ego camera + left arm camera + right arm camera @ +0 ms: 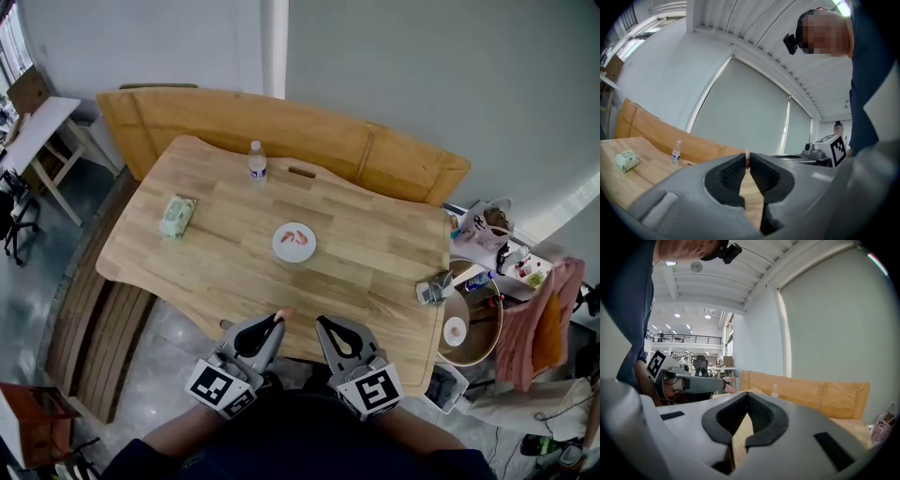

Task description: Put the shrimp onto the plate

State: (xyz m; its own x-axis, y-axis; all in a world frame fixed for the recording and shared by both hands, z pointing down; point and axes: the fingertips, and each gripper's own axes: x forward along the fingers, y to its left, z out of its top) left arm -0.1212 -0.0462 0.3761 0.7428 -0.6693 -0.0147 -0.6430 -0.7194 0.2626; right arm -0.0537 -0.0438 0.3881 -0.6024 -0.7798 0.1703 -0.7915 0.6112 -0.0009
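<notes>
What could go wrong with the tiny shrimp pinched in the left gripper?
1. The shrimp is pinched only at the very tips of the left gripper, so it might slip out. The gripper is at the near edge of the table, so the shrimp could land on the floor.
2. The plate already holds a second shrimp. A clumsy drop might knock that one off.

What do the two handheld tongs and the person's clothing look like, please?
The left tongs and right tongs are light grey moulded shells lined with black ribbed pads. Each bears a marker cube with black-and-white squares. The person wears a dark blue top.
</notes>
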